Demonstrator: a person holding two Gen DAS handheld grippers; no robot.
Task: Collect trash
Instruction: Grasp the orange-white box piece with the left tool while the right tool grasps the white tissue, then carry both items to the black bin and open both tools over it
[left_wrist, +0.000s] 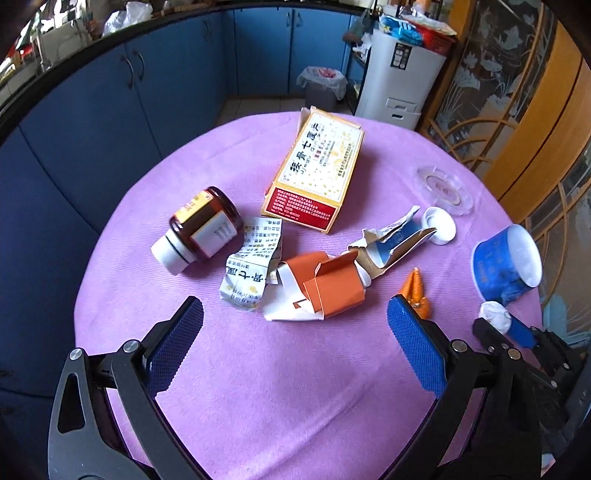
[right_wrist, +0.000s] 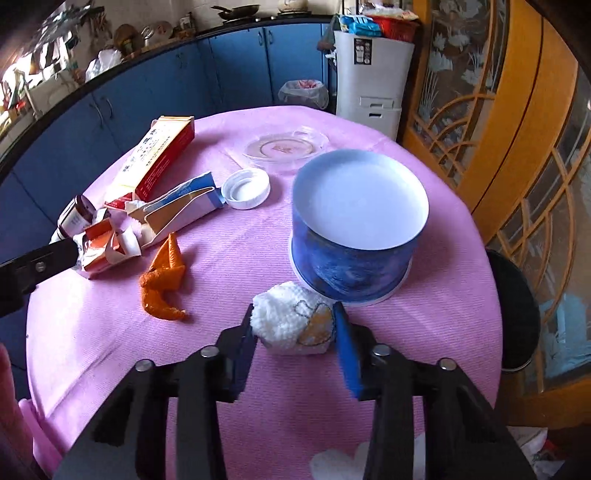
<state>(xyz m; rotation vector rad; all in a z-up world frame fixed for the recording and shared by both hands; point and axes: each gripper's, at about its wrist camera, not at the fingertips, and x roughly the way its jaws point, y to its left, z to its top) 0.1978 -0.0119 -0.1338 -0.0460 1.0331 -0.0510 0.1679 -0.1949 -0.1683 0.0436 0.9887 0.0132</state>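
Right wrist view: right gripper (right_wrist: 293, 334) closed around fluffy white knitted pom with yellow patch (right_wrist: 291, 323), pads touching both flanks, near table edge, just before blue paper tub (right_wrist: 356, 225). Pom likely soft, light, compressible; mid-body squeeze suits it. Left gripper (left_wrist: 295, 343) wide open, holding nothing, hovering over purple tablecloth (left_wrist: 258, 387). Beyond it, crumpled orange-and-white carton scrap (left_wrist: 321, 291): probably light, springy; long axis runs lower-left to upper-right. Farther, brown glass jar (left_wrist: 203, 230) lies on its side, white cap toward camera: likely heavier, slippery.
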